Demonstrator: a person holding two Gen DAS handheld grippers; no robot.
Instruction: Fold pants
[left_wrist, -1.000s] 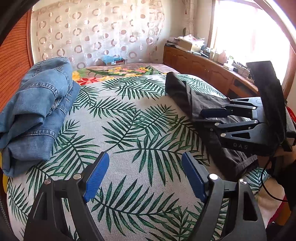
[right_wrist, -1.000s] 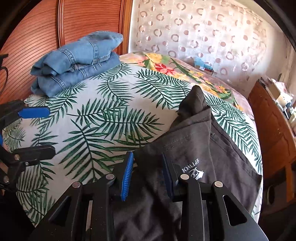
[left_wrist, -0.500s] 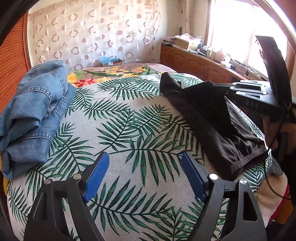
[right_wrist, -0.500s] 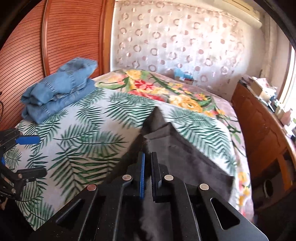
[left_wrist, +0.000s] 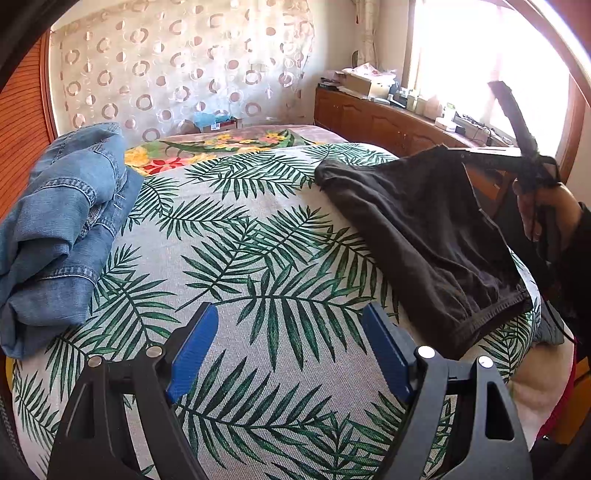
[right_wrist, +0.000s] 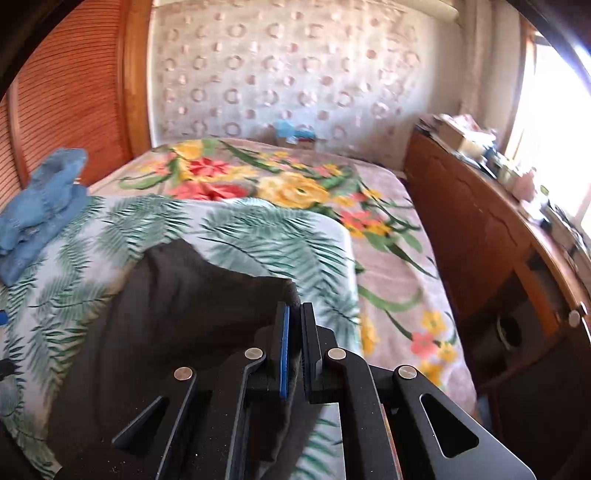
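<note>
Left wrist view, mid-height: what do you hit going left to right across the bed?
Folded jeans → bare palm-leaf bedspread → black pants, lifted at their right edge → right tool shut on the pants → the hand holding it.

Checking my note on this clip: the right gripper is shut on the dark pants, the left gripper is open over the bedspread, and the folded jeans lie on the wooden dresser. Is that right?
One slip: the folded jeans lie on the palm-leaf bedspread, not on the dresser, as the left wrist view shows. The right gripper is shut on the dark pants, and the left gripper is open.
</note>
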